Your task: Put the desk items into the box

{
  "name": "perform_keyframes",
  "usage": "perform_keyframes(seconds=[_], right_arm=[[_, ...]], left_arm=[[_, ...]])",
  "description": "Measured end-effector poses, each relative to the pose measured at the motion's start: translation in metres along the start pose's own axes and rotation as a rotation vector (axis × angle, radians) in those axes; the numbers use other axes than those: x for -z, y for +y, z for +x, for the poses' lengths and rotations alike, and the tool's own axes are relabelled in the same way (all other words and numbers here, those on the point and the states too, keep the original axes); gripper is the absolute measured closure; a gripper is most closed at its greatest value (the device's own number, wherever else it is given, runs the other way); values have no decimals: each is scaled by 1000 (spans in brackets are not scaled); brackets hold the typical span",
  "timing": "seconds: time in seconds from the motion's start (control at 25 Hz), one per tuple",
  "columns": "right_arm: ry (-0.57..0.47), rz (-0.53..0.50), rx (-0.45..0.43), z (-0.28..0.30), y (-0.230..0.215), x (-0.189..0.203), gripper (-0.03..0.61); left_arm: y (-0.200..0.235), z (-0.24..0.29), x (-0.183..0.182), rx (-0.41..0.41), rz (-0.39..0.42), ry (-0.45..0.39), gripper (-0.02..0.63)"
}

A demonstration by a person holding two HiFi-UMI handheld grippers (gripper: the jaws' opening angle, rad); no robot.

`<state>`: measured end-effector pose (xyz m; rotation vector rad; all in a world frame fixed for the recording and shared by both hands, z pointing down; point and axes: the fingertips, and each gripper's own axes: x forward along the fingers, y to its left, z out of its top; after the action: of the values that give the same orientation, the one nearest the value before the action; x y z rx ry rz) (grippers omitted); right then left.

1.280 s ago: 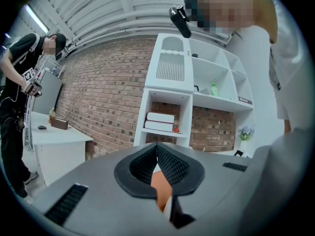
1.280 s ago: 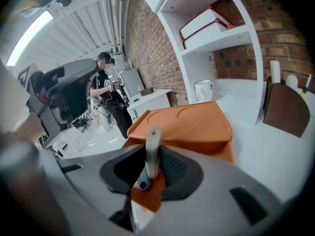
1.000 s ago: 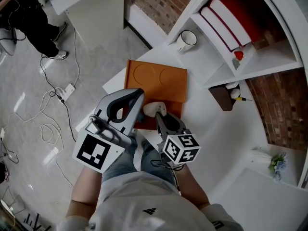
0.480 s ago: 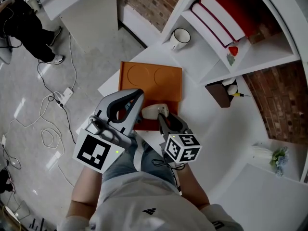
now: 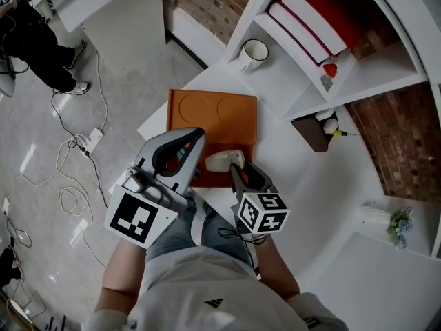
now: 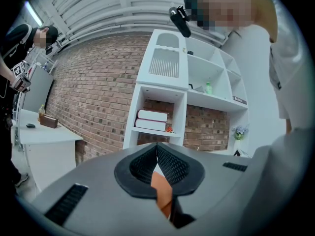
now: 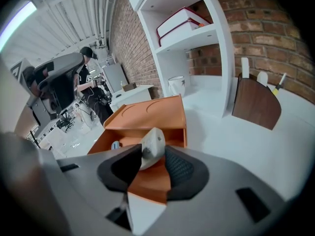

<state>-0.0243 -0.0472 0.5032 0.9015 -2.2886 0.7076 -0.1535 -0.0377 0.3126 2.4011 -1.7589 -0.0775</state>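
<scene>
An orange box (image 5: 180,112) lies open on the white desk (image 5: 303,185), its lid (image 7: 147,112) folded back. My right gripper (image 5: 233,165) hangs over the box's near edge, pointing down into it. A pale beige rounded desk item (image 5: 222,160) sits between its pads. The jaws have just been opening, and in the right gripper view the item (image 7: 153,144) rests loosely between the spread pads. A small bluish thing (image 7: 114,144) lies inside the box. My left gripper (image 5: 198,135) hovers level at the box's left side, its tips meeting with nothing in them.
A white mug (image 5: 255,50) stands behind the box. Red and white books (image 5: 313,19) lie on the shelf unit. A brown pen holder (image 5: 313,133) sits to the right, flowers (image 5: 400,223) further right. Cables (image 5: 76,143) trail on the floor, where a person (image 5: 34,33) stands.
My right gripper has edged a little further over the box with the beige item between its jaws, and the jaws have spread. The left gripper has kept still.
</scene>
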Motion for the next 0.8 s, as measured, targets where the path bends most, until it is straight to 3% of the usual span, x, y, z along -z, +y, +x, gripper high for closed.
perform_keyframes(seconds=[0.44,0.8], right_arm=[[-75,12,27,-14,-8,-14,437],[-227,-2,9,-41,3,-47,568]], left_arm=[[-10,2,-2,30,8,-2,600],[-28,9,-6,83,27,1,600]])
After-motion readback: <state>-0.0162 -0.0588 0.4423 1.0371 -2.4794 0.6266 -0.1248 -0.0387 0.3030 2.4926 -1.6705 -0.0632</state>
